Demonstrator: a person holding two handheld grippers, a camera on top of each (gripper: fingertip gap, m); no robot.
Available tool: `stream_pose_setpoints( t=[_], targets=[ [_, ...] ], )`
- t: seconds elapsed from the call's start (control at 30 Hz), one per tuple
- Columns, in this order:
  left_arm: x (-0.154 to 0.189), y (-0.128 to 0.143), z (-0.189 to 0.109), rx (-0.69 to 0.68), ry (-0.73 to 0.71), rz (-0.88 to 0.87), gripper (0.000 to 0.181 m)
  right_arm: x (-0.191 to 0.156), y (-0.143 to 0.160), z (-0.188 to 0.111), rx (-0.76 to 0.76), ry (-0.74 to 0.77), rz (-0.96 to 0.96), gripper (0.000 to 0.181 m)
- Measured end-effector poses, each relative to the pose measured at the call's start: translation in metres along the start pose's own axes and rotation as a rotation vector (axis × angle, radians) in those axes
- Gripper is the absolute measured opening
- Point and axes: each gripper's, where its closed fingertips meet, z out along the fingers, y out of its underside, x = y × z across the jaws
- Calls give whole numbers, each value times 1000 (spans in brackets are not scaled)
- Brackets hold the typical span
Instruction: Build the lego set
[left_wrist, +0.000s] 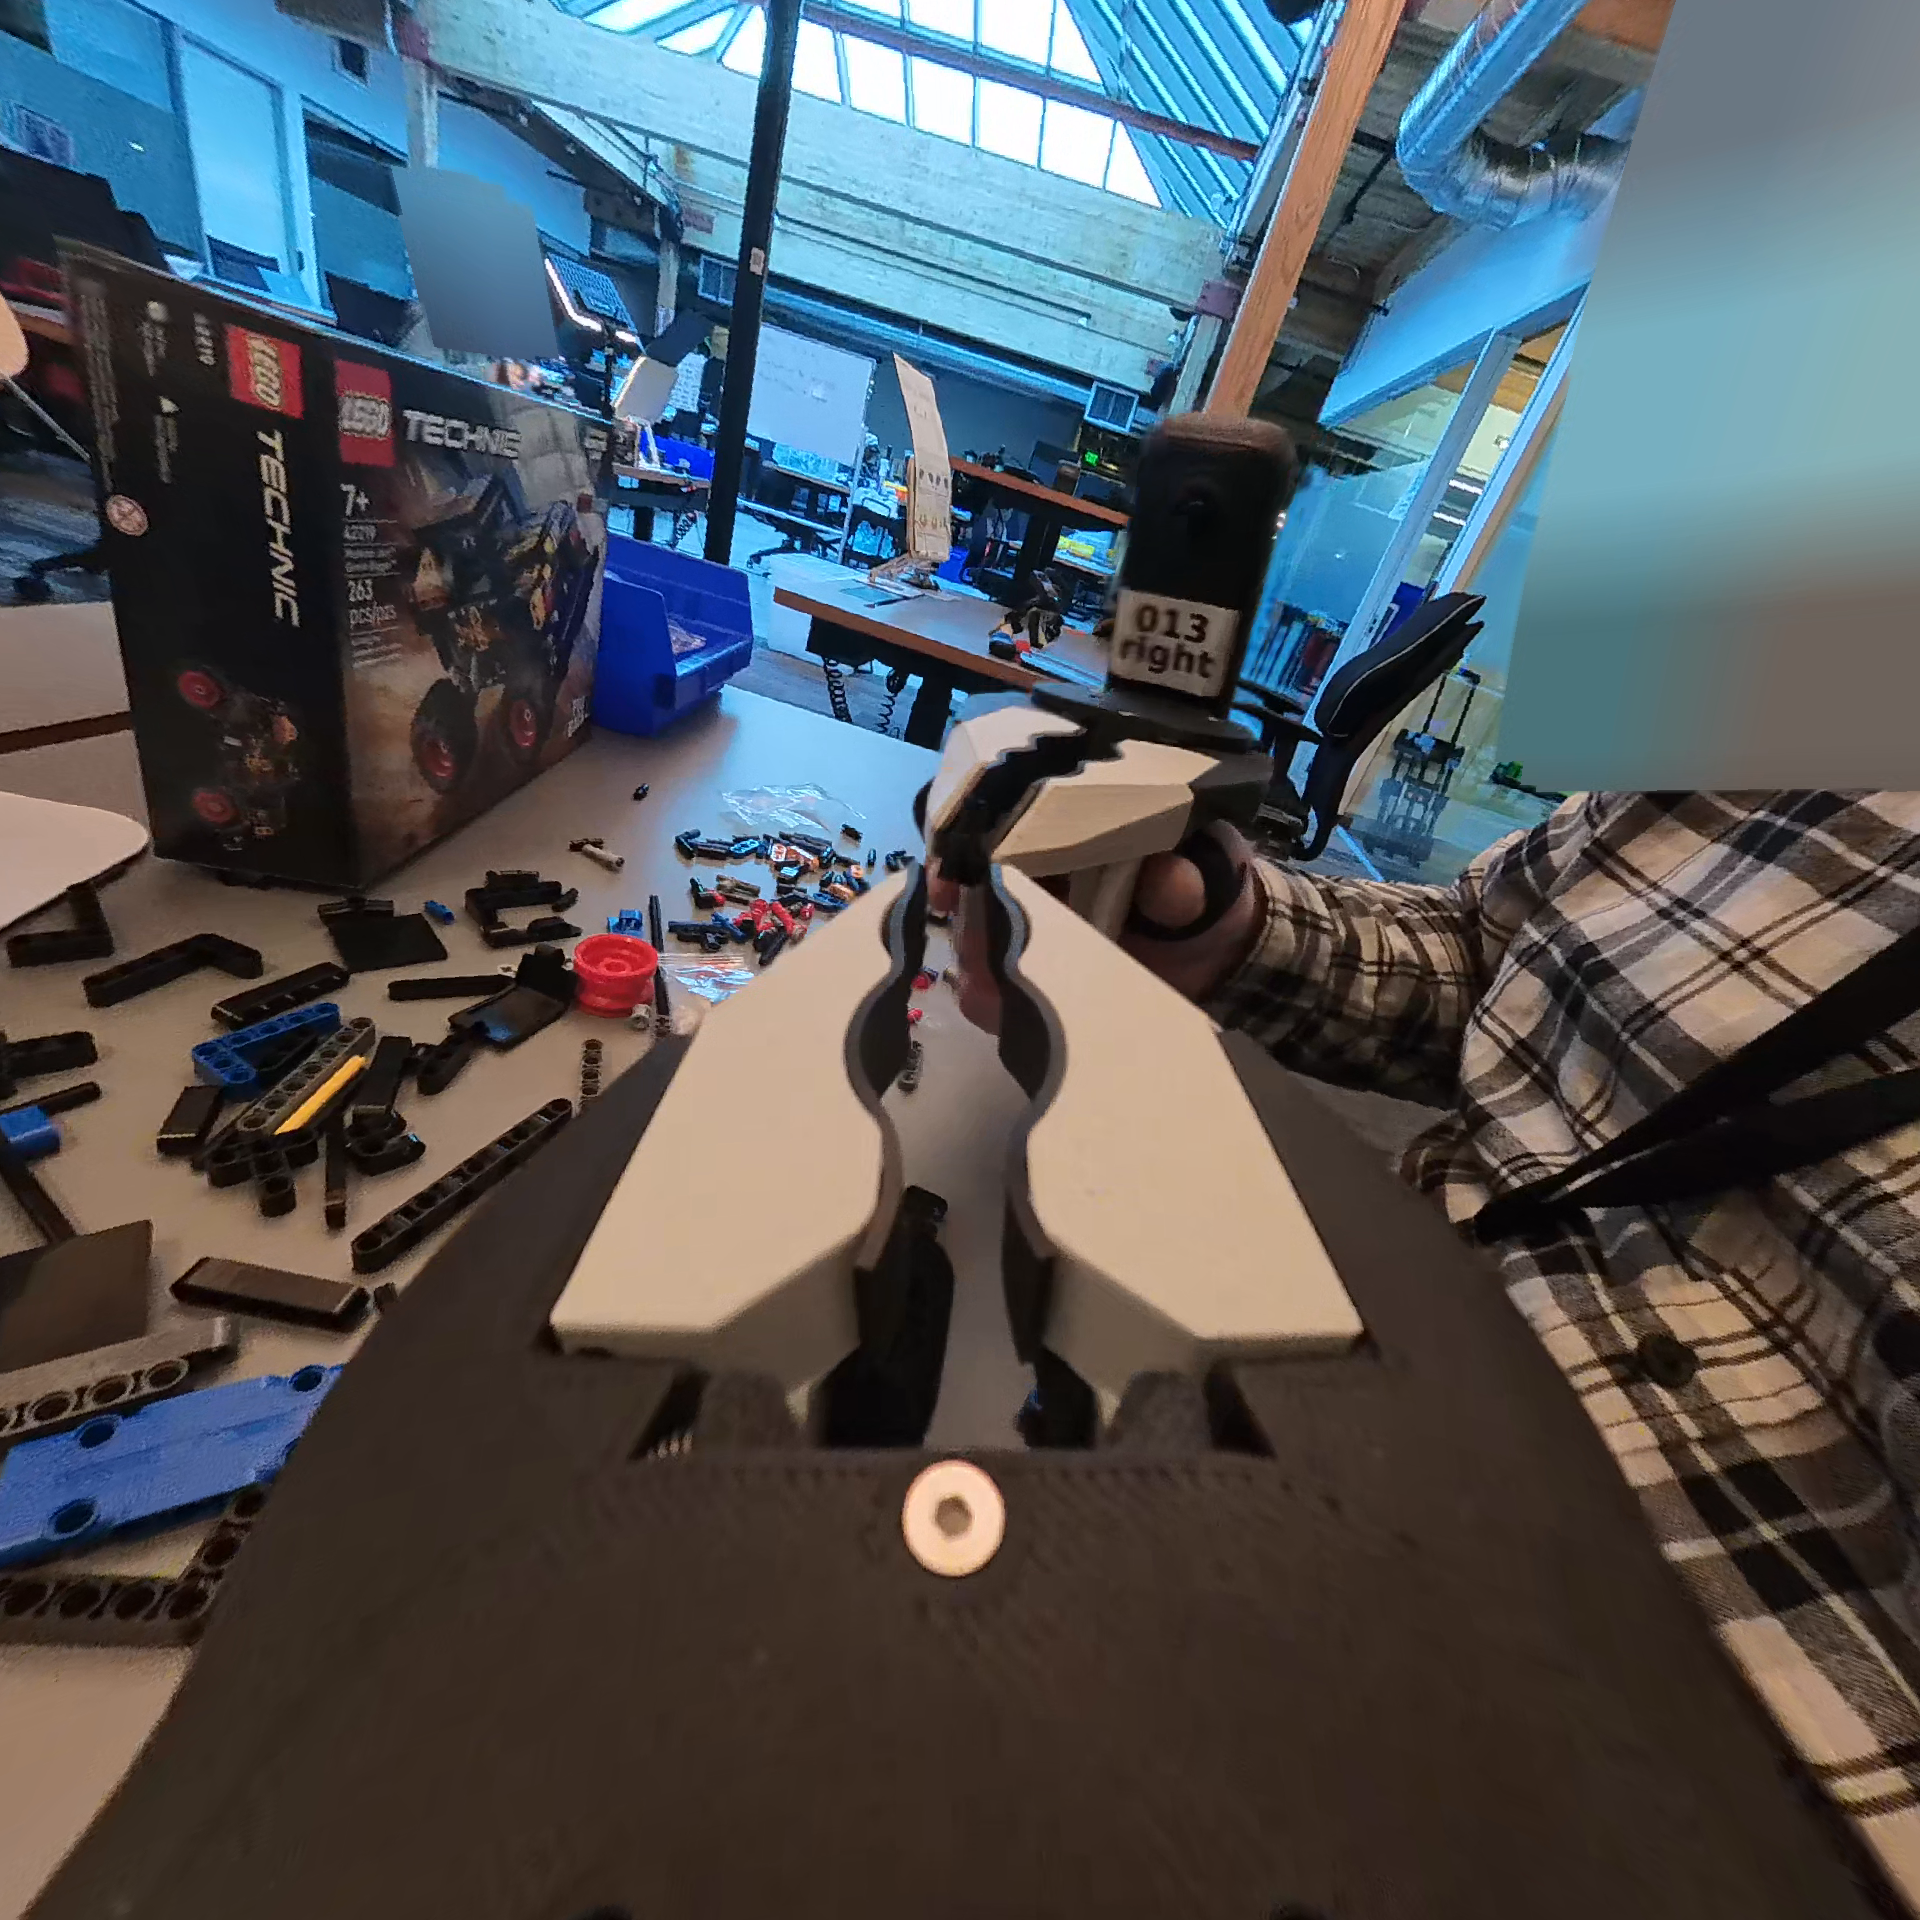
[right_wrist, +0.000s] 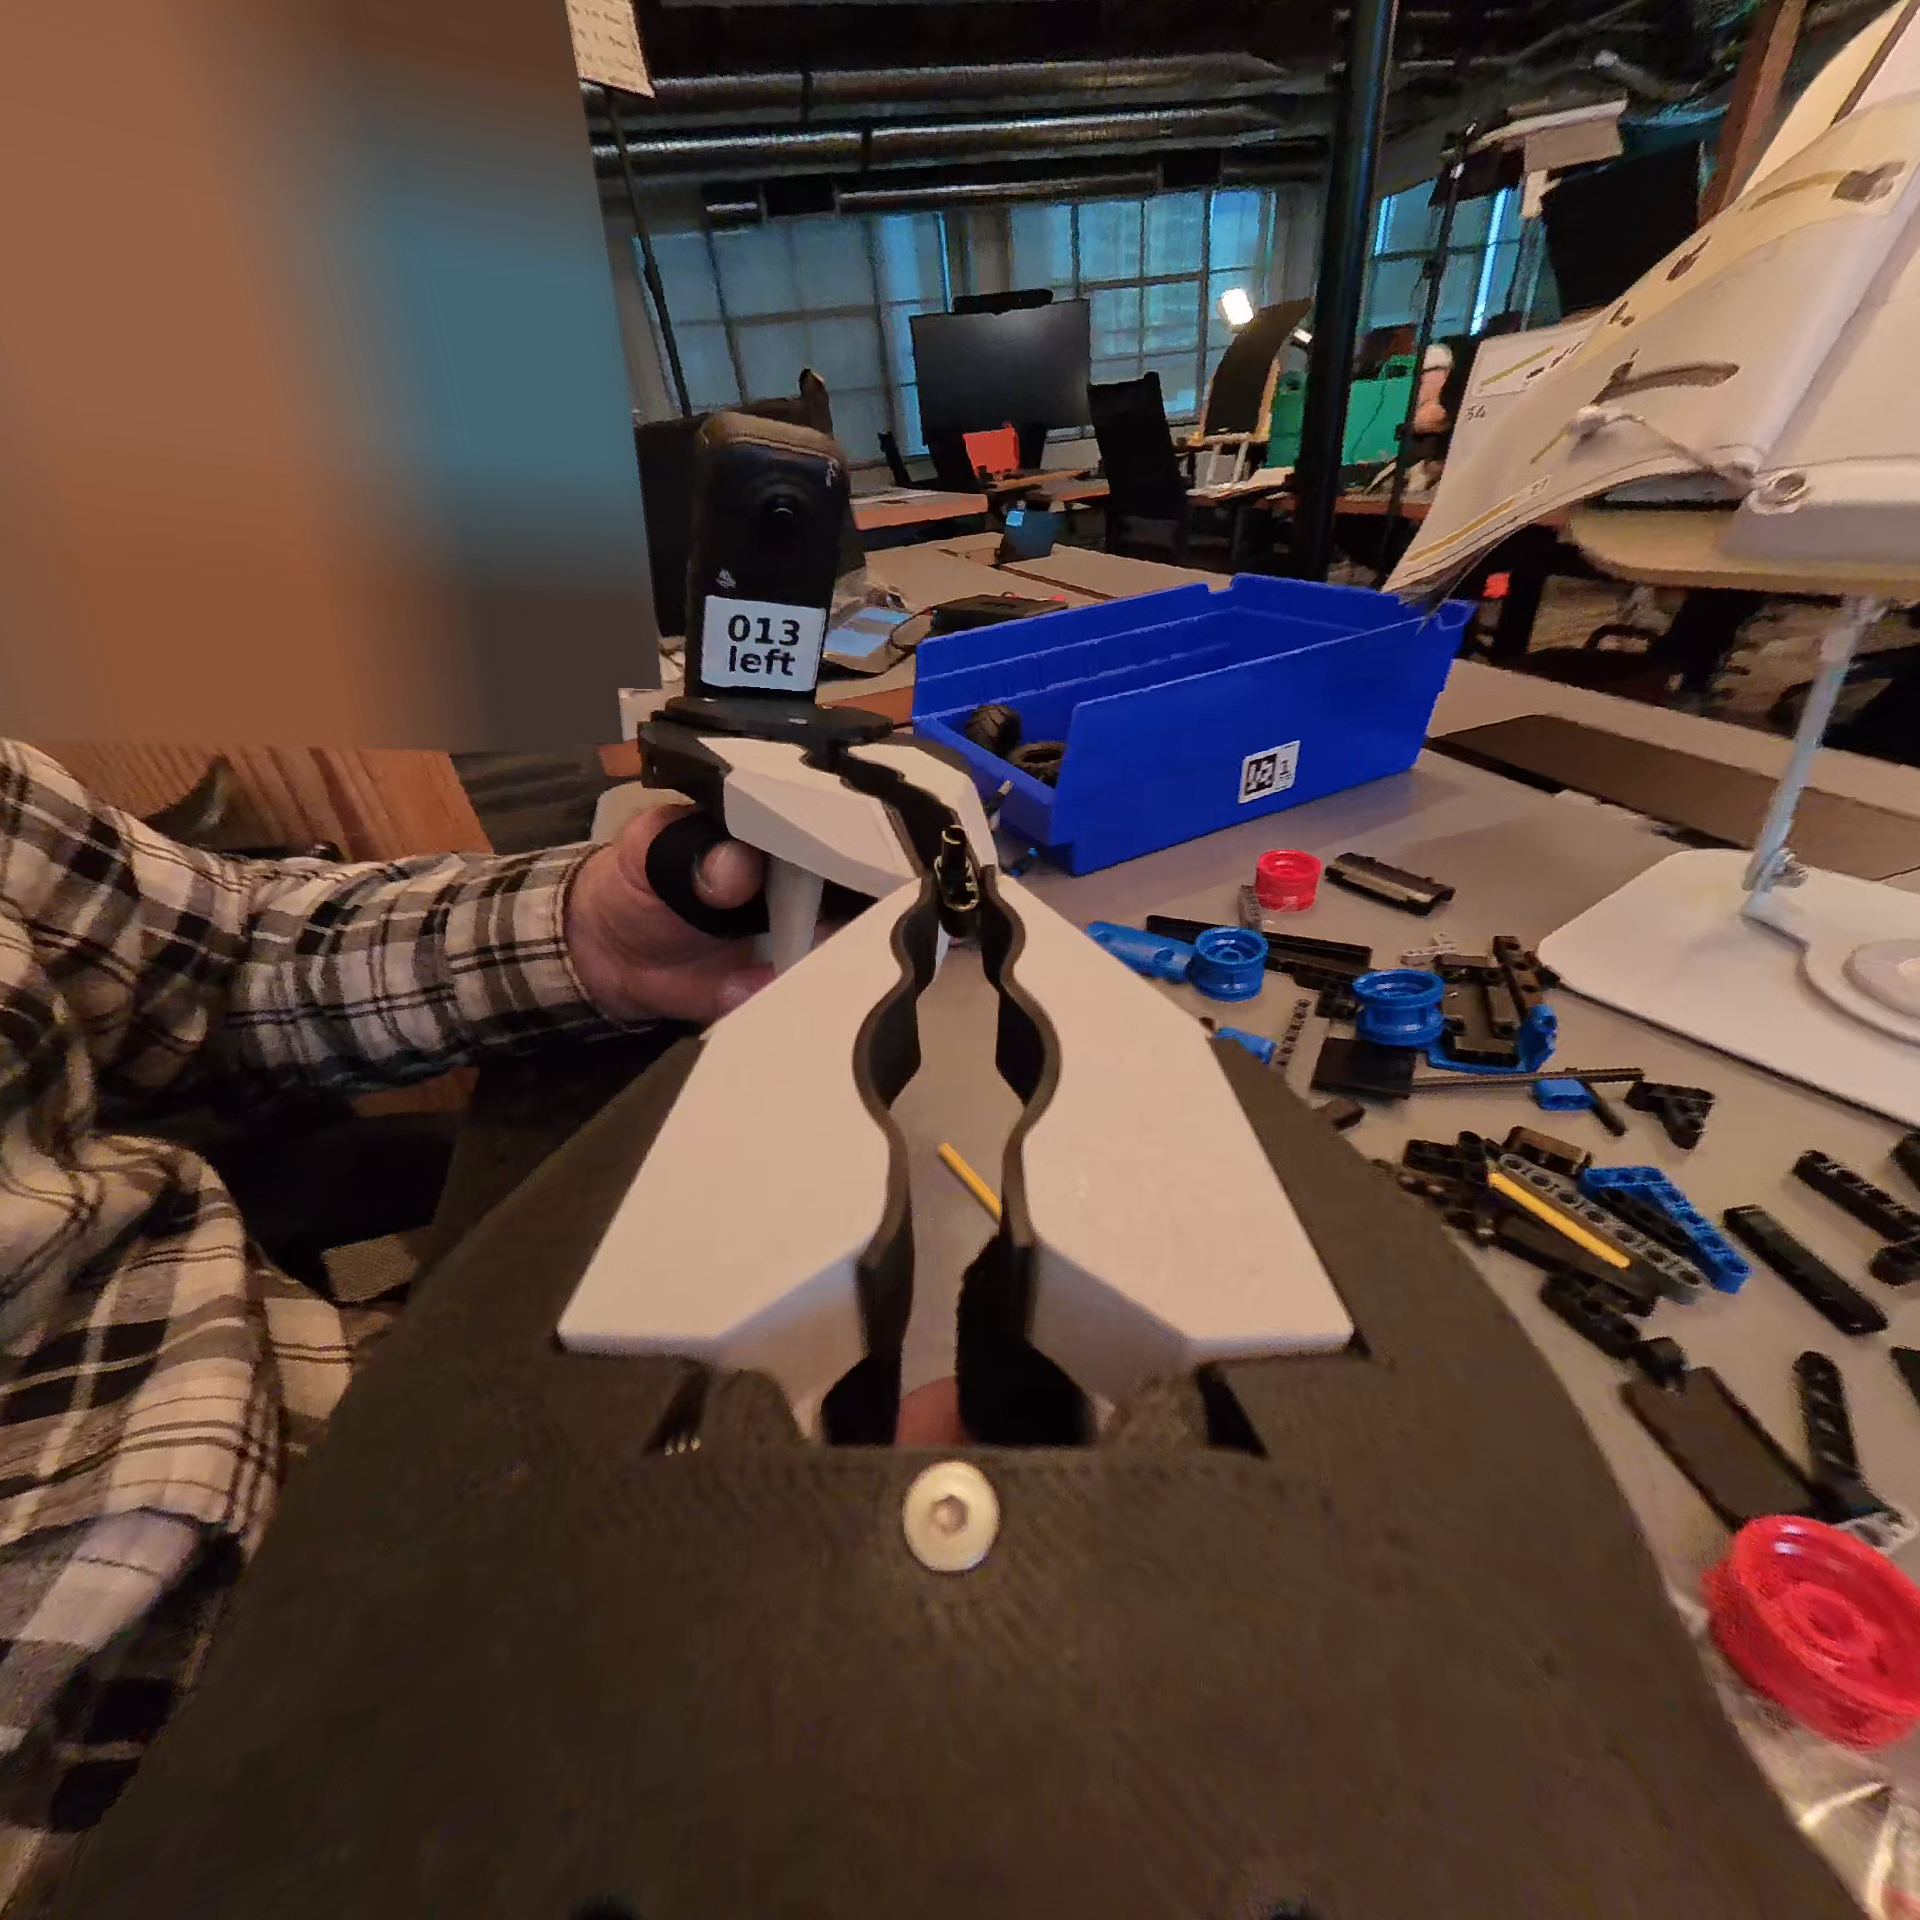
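My two grippers meet tip to tip above the grey table (right_wrist: 1538, 831), near its front edge. My right gripper (right_wrist: 954, 896) has its fingers drawn nearly together at the tips, pinching a small black lego piece (right_wrist: 954, 881) that stands upright between them. My left gripper (left_wrist: 943, 902) comes in from the opposite side, its tips just beside that piece; its fingers are also nearly closed, and something small and reddish sits at the tips, but I cannot tell whether it is gripped. In the right wrist view the left gripper's tips (right_wrist: 961, 831) touch or nearly touch the black piece.

The remaining lego parts lie loose on the table below and beyond the tools: black beams (left_wrist: 457, 1179), a blue beam (left_wrist: 265, 1044), a red wheel hub (left_wrist: 613, 971) and a scatter of small pins (left_wrist: 774, 883). The set's box (left_wrist: 353, 613) stands upright at the far side. A blue bin (right_wrist: 1195, 707) holding black tyres (right_wrist: 1013, 743) sits behind the grippers, and an instruction booklet (right_wrist: 1683, 364) rests on a white stand (right_wrist: 1704, 977).
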Motion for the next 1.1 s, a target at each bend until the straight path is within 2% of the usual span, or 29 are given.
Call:
stream_pose_setpoints(
  t=[0.27, 0.37, 0.43, 0.5, 0.57, 0.7, 0.77, 0.93, 0.97, 1.1],
  targets=[
    [5, 2, 2, -7, 21, 16, 8, -3, 4, -1, -7, -99, 154, 7],
    [6, 2, 1, -7, 29, 36, 5, -5, 4, -2, -16, -117, 156, 7],
    [7, 2, 1, -11, 31, 47, 6, -4, 4, -2, -26, -109, 150, 12],
    [6, 3, 0, -20, 23, 52, 5, 1, 7, -6, -61, -81, 133, 26],
    [3, 3, -2, -32, 17, 48, 5, 5, 12, -14, -113, -62, 121, 25],
    [-8, 15, -6, -131, -45, 76, 5, 14, 77, -40, -501, 18, -27, 25],
    [-9, 19, -5, -154, -52, 66, 5, 16, 103, -51, -636, 34, -49, 25],
    [-12, 41, -2, -258, -53, 37, 5, 12, 149, -60, -843, 23, -102, 21],
    [-12, 44, -2, -271, -54, 37, 5, 10, 150, -57, -839, 14, -105, 15],
    [-12, 53, -1, -321, -57, 55, 6, 11, 150, -52, -832, 11, -132, 14]
  ],
)
